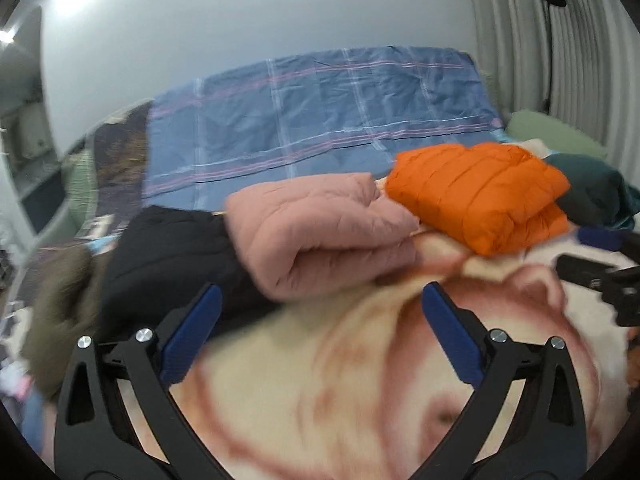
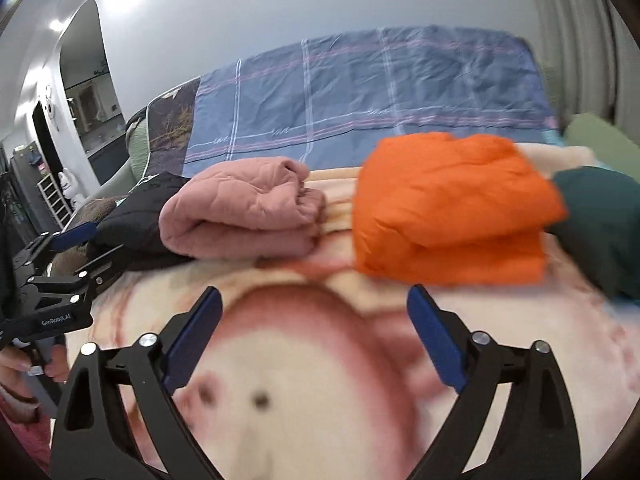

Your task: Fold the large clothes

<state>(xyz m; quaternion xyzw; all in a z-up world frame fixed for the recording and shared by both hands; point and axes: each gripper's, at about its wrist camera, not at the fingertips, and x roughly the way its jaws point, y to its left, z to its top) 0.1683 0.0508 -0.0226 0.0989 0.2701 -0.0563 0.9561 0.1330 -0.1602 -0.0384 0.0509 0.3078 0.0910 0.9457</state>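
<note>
Folded clothes sit in a row on a cream blanket [image 2: 304, 420] printed with a pink cartoon face. Farthest right of the folded ones is an orange puffer jacket [image 2: 452, 204], doubled over into a thick block. Beside it, apart by a strip of blanket, lies a pink quilted garment [image 2: 244, 212], also folded. A black padded garment [image 2: 136, 224] touches the pink one on its left, and in the left wrist view an olive-brown piece [image 1: 60, 312] lies just beyond the black one. To the right of the orange jacket, a dark teal garment [image 2: 600, 220] lies in a loose heap. Behind them all a blue plaid sheet [image 1: 320, 120] covers the bed.

Both tools stand wide, with nothing between the blue pads. The left gripper [image 1: 320, 332] hangs over the blanket just before the pink garment. The right gripper [image 2: 314, 332] hangs over the printed face, near the orange jacket's front edge. Both views are blurred.
</note>
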